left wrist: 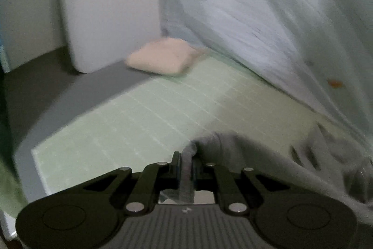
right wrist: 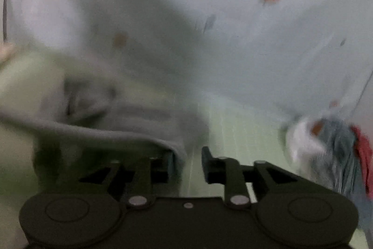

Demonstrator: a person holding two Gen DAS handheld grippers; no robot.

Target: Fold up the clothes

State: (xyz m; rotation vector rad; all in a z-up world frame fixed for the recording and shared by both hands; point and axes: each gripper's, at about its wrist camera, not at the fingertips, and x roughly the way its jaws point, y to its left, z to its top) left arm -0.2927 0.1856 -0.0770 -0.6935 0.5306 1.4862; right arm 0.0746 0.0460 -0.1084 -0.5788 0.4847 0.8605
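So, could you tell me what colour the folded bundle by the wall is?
Pale pink folded bundle, left wrist view.

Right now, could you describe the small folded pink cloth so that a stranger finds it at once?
Look at the pale green mat and follow it to its far edge, beside the upright white panel. There lies the folded pink cloth, the only neat, compact bundle; the grey garment nearby is loose.
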